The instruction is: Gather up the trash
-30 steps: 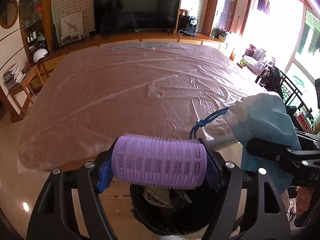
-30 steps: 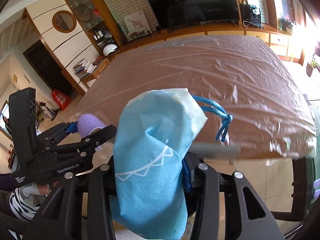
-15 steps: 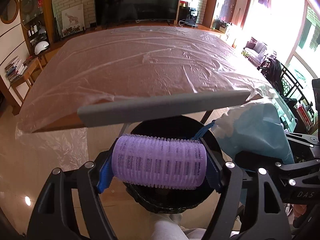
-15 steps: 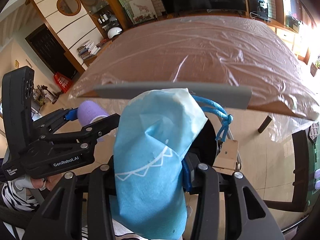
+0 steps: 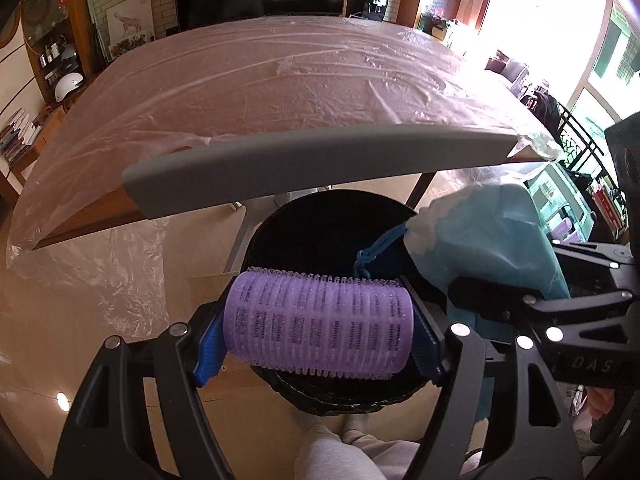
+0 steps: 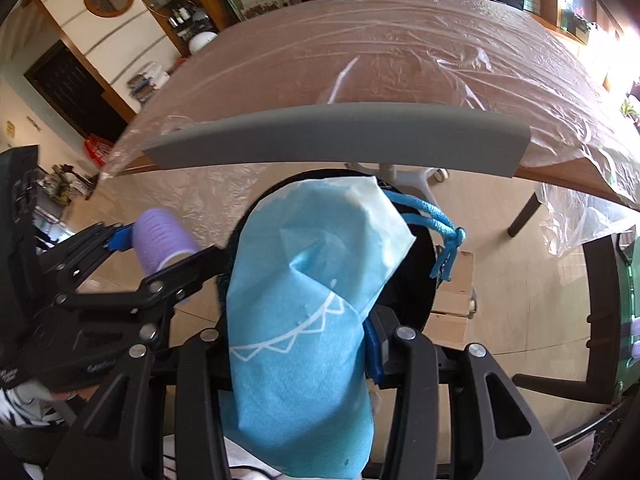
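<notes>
My left gripper (image 5: 320,330) is clamping a purple bristly hair roller (image 5: 318,322), my right gripper (image 6: 296,344) a crumpled blue paper bag (image 6: 304,320), both above the round black trash bin (image 5: 320,232).

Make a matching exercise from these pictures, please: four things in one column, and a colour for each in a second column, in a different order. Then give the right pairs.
Things
1. hair roller, held in the left tool
2. drawstring bag, held in the right tool
3. trash bin below both tools
4. chair back in front of the table

Colours
A. black
B. grey
C. purple
D. light blue

Right pairs: 1-C, 2-D, 3-A, 4-B
</notes>
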